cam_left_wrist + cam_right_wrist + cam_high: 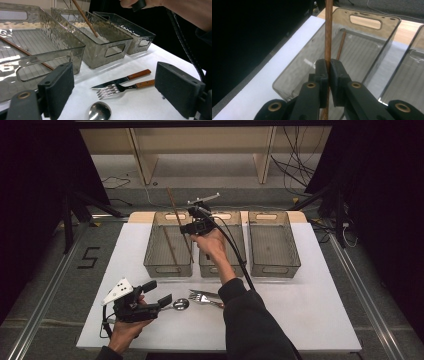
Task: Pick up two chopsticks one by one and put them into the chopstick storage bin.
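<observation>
Pinching an upright chopstick (328,32) above the left bin (150,265), the right gripper (329,72) could drop it outside if tilted; the left gripper (113,92) hangs open.

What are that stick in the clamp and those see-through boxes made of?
The chopstick looks like wood: reddish-brown, matte, faint grain. The bins look like smoky clear plastic: their walls show through, with a rippled, glossy texture. The fork seems polished metal with a wood-look handle.
</observation>
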`<state>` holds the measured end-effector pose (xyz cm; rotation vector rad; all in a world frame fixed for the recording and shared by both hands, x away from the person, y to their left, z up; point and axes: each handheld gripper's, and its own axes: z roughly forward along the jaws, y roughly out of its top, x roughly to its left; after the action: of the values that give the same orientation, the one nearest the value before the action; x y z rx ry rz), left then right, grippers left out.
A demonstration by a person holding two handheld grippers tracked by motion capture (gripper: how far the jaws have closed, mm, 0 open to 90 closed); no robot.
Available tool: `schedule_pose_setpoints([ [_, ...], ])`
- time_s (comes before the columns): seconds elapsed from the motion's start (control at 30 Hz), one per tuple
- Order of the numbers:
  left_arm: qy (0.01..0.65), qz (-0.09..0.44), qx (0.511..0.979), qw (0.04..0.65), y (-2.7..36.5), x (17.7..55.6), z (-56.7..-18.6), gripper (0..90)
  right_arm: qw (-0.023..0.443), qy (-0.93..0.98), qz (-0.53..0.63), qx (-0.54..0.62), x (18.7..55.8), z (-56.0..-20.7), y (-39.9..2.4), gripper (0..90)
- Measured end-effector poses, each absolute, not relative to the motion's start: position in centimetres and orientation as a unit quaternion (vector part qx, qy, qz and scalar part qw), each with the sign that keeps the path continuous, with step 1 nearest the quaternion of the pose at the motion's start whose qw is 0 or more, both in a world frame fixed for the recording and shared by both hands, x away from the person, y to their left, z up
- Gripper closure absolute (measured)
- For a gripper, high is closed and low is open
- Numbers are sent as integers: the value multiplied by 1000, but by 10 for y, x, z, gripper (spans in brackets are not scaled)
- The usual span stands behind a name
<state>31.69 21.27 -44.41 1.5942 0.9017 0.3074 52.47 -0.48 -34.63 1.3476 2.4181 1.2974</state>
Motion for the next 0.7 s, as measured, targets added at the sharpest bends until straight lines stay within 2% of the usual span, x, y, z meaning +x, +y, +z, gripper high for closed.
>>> schedule_pose_setpoints([
  [0.7, 387, 136, 688, 599, 213, 316, -443, 156, 48, 788, 419, 449, 536, -358, 15, 857],
])
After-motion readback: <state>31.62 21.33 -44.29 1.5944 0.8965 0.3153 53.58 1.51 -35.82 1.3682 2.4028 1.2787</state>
